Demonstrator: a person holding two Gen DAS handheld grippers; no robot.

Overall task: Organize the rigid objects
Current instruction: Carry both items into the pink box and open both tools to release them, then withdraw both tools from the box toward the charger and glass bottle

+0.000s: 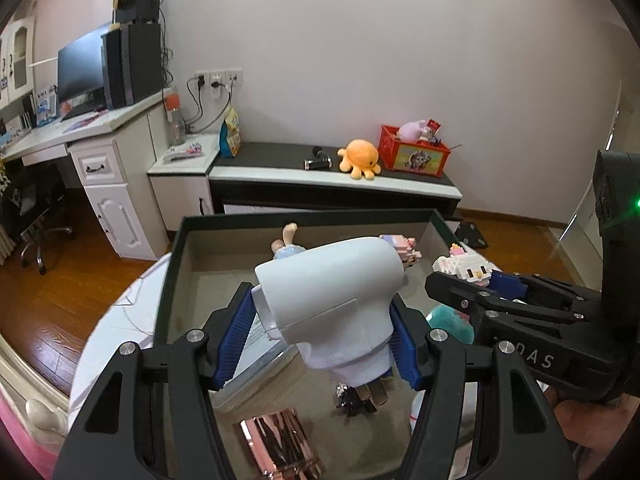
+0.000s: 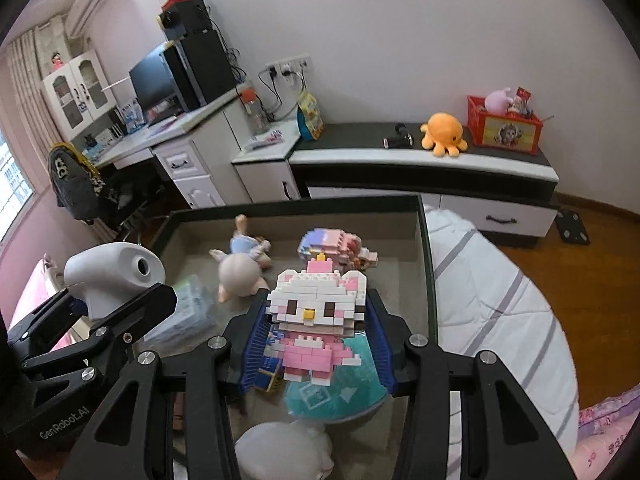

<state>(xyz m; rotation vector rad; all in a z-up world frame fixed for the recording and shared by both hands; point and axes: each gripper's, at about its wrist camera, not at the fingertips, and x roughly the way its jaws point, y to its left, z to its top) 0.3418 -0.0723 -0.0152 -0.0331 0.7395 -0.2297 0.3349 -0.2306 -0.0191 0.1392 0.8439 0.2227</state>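
Observation:
My left gripper is shut on a white forehead thermometer and holds it above a dark-rimmed tray. My right gripper is shut on a white-and-pink brick-built cat figure, also above the tray. The thermometer and left gripper show at the left of the right wrist view; the cat figure shows at the right of the left wrist view. In the tray lie a small doll, a pastel brick model, a teal plush and a shiny pink box.
The tray sits on a bed with striped bedding. Behind it is a low black-and-white cabinet with an orange octopus plush and a red crate. A desk with a monitor stands at the left.

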